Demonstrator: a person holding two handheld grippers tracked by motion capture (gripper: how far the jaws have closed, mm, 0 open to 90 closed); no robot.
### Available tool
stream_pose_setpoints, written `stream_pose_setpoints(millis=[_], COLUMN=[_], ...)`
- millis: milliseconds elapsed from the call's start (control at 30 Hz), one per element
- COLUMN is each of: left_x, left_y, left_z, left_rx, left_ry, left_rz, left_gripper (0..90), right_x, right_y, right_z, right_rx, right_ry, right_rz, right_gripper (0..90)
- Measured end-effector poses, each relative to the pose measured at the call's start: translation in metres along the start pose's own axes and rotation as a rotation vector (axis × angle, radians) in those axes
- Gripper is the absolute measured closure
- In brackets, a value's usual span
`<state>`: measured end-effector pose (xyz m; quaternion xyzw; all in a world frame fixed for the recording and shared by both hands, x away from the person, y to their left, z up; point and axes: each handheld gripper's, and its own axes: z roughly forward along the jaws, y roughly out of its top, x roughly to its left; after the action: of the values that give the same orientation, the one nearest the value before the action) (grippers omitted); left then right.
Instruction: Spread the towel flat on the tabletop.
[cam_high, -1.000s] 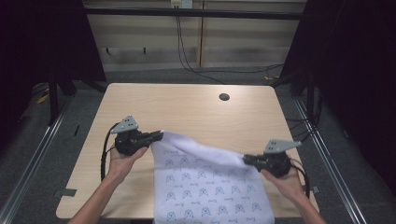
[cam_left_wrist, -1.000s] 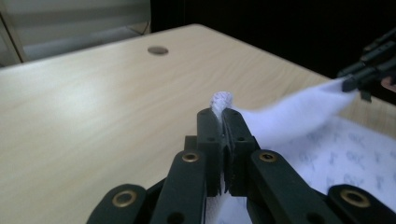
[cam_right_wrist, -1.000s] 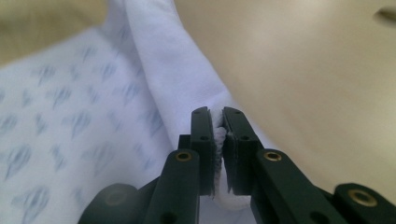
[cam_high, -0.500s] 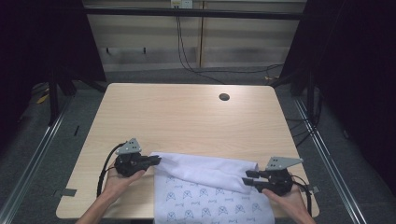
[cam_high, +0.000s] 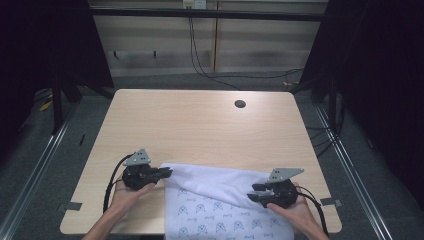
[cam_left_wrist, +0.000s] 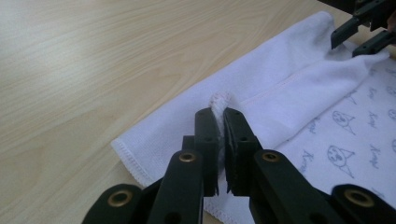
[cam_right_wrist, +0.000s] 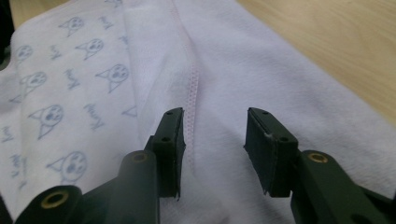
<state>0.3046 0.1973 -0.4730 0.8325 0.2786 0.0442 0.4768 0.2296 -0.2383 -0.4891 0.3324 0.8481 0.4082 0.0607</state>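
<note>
- My left gripper (cam_left_wrist: 218, 135) is clamped on a pinch of the towel's (cam_high: 220, 200) folded edge; a nub of terry pokes up between the pads.
- My right gripper (cam_right_wrist: 215, 149) has just been opening: its jaws stand apart over the white fold, touching nothing that I can see, with the cloth lying loose beneath them.
- The towel lies at the near edge of the table (cam_high: 200, 125), between my two hands, its far part folded back toward me so the plain white underside covers part of the printed side. Its near end seems to run off the table edge, though the high view cuts that off.
- Handling, as I judge it: light, soft and limp, with no stiffness of its own. It will sag and drag wherever it isn't held, and a thin pinch of terry could slip out of the pads.
- The best hold is on the stitched hem or a corner, where the cloth is doubled and gives the pads something to bite.
- The print is a repeat of small grey cat-like faces, each with a short scribble of script beside it; the script is too small and blurred to read. I see no brand or label.
</note>
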Motion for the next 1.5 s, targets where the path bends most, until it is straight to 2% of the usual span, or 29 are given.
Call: stream_pose_setpoints(millis=[200, 267, 300, 333, 400, 467, 533, 633, 667, 767, 867, 933, 1000, 1067, 1100, 1133, 1167, 1200, 1233, 1267, 1300, 1367, 1433, 1500], left_x=[-0.004, -0.005, -0.004, -0.005, -0.004, -0.003, -0.001, 0.002, 0.004, 0.011, 0.023, 0.034, 0.047, 0.061, 0.068, 0.074, 0.079, 0.085, 0.088, 0.090, 0.090, 0.091, 0.091, 0.086], left_y=[-0.001, -0.002, -0.002, -0.003, -0.002, -0.002, -0.001, 0.001, 0.005, 0.024, 0.052, 0.068, 0.084, 0.097, 0.101, 0.106, 0.108, 0.109, 0.108, 0.105, 0.100, 0.090, 0.077, 0.064], left_z=[-0.002, -0.002, -0.002, -0.002, -0.003, -0.005, -0.008, -0.009, -0.009, -0.007, -0.002, 0.003, 0.010, 0.019, 0.023, 0.028, 0.030, 0.030, 0.029, 0.025, 0.021, 0.017, 0.013, 0.010], left_rx=[-0.002, 0.002, 0.005, 0.005, 0.000, -0.014, -0.033, -0.056, -0.064, -0.108, -0.161, -0.189, -0.194, -0.231, -0.247, -0.234, -0.210, -0.195, -0.180, -0.170, -0.176, -0.155, -0.145, -0.136], left_ry=[-0.012, -0.014, -0.012, -0.010, -0.006, -0.007, -0.011, -0.004, 0.000, 0.023, 0.058, 0.081, 0.108, 0.103, 0.120, 0.163, 0.218, 0.245, 0.254, 0.267, 0.264, 0.245, 0.227, 0.200], left_rz=[0.002, -0.003, 0.000, -0.007, -0.005, -0.018, -0.034, -0.048, -0.052, -0.053, -0.052, -0.070, -0.078, -0.117, -0.139, -0.147, -0.147, -0.171, -0.177, -0.173, -0.182, -0.175, -0.189, -0.188], left_gripper=[84.6, 84.4, 84.4, 84.4, 84.5, 85.4, 85.9, 86.3, 86.4, 87.0, 87.0, 87.1, 87.0, 86.6, 85.3, 81.2, 73.3, 65.6, 60.3, 58.3, 56.1, 55.4, 55.9, 58.3], right_x=[0.014, 0.019, 0.021, 0.021, 0.020, 0.018, 0.014, 0.006, 0.003, -0.012, -0.037, -0.056, -0.074, -0.093, -0.103, -0.114, -0.124, -0.133, -0.142, -0.149, -0.152, -0.150, -0.144, -0.137], right_y=[-0.004, -0.007, -0.008, -0.007, -0.007, -0.006, -0.004, 0.002, 0.006, 0.023, 0.051, 0.074, 0.099, 0.122, 0.132, 0.139, 0.144, 0.145, 0.143, 0.139, 0.135, 0.124, 0.111, 0.098], right_z=[0.004, 0.007, 0.008, 0.007, 0.006, 0.003, -0.003, -0.020, -0.026, -0.042, -0.050, -0.054, -0.054, -0.049, -0.045, -0.039, -0.034, -0.029, -0.028, -0.028, -0.028, -0.027, -0.027, -0.029], right_rx=[0.041, 0.073, 0.069, 0.073, 0.072, 0.060, 0.022, -0.058, -0.078, -0.141, -0.182, -0.216, -0.240, -0.252, -0.252, -0.242, -0.228, -0.223, -0.246, -0.271, -0.280, -0.264, -0.235, -0.214], right_ry=[0.078, 0.068, 0.063, 0.062, 0.053, 0.051, 0.061, 0.034, 0.005, -0.052, -0.123, -0.157, -0.194, -0.247, -0.276, -0.317, -0.360, -0.425, -0.453, -0.423, -0.417, -0.397, -0.377, -0.333], right_rz=[-0.046, -0.072, -0.080, -0.077, -0.076, -0.060, -0.038, 0.002, 0.001, 0.011, 0.020, 0.026, 0.021, 0.024, 0.036, 0.043, 0.062, 0.075, 0.132, 0.187, 0.195, 0.187, 0.173, 0.170], right_gripper=[57.1, 60.6, 64.0, 72.0, 82.6, 86.2, 87.4, 88.0, 88.1, 88.1, 88.1, 88.1, 88.1, 88.0, 87.7, 86.4, 81.3, 71.2, 62.3, 59.4, 56.3, 56.6, 56.1, 56.0])
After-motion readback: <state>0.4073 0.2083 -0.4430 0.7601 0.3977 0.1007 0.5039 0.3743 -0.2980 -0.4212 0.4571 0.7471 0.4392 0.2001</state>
